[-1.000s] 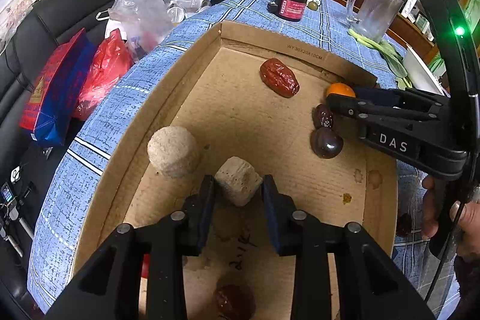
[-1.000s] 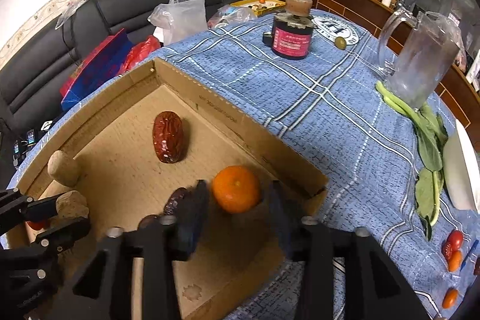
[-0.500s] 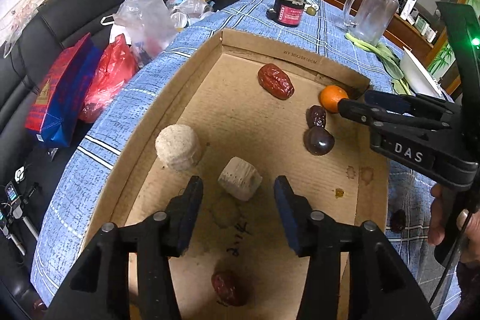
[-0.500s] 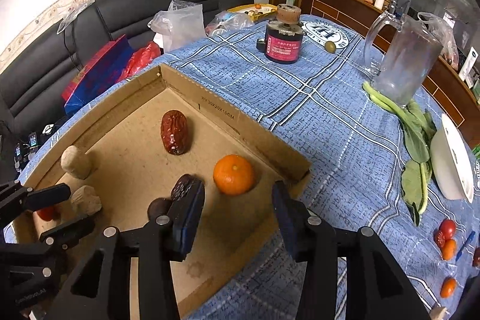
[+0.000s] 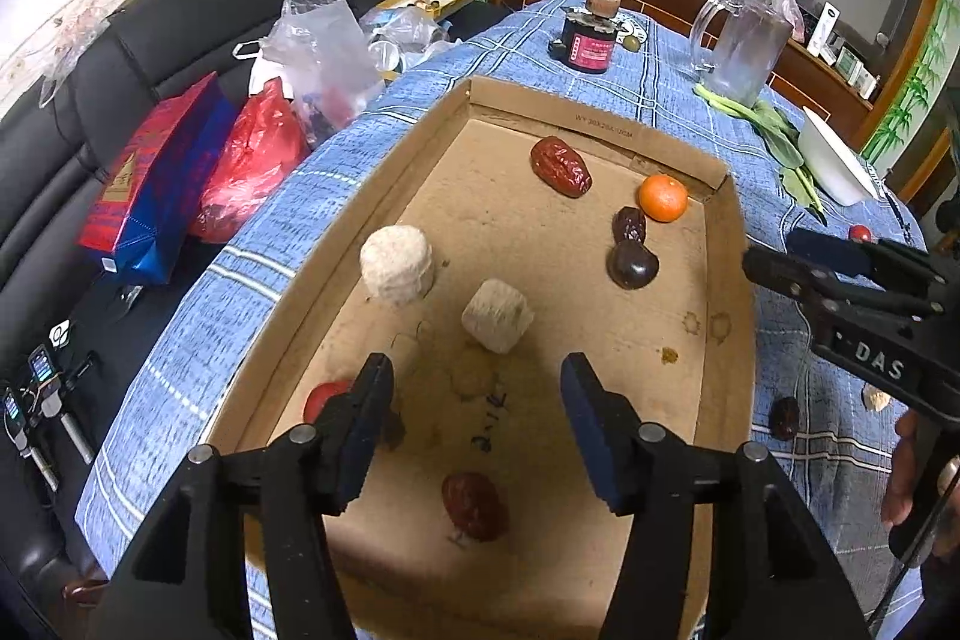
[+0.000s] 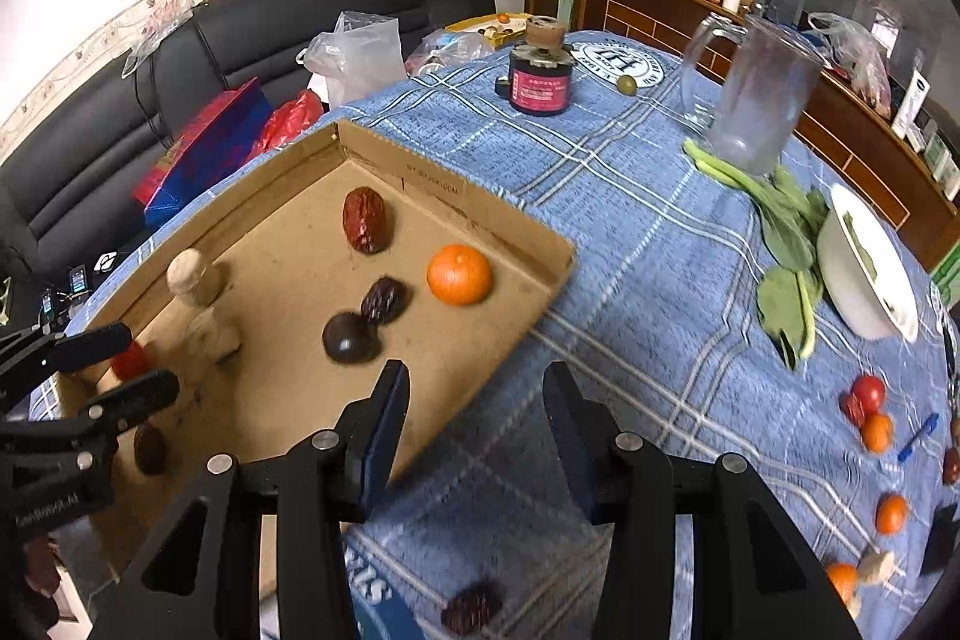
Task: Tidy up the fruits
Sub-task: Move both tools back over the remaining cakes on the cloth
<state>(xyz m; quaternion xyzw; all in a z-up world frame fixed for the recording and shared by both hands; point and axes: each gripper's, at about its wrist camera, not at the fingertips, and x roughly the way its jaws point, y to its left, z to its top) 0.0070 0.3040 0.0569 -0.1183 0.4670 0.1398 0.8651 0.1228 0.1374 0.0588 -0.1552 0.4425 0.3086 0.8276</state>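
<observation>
We hold our left gripper [image 5: 474, 424] above the near end of the shallow cardboard box [image 5: 729, 280], its fingers spread wide apart and holding nothing. Just beyond the fingertips a pale squarish cake [image 5: 497, 315] lies on the box floor, clear of both fingers. A rounder pale cake [image 5: 397, 266] sits to its left, near the left wall. A red tomato [image 5: 324, 397] shows partly behind our left finger, in the near-left part of the box, and a wrinkled red date [image 5: 475, 505] lies on the floor between the two fingers, closer to us.

Farther in, a larger red date [image 5: 561, 166] rests near the far wall. The orange mandarin [image 5: 662, 198] sits in the far right corner, with a dark dried date [image 5: 629, 225] just beside it and a glossy dark round fruit [image 5: 632, 266] touching that date.

Our right gripper [image 6: 474, 430] hangs over the right edge of the box, fingers likewise open and empty; one finger is above the cardboard, the other above the blue checked cloth [image 6: 630, 232] of the worktop. Loose fruit is still on the cloth: a dark date [image 6: 473, 607] below this gripper, and small tomatoes [image 6: 868, 392] and mandarins [image 6: 891, 513] well off to the right.
</observation>
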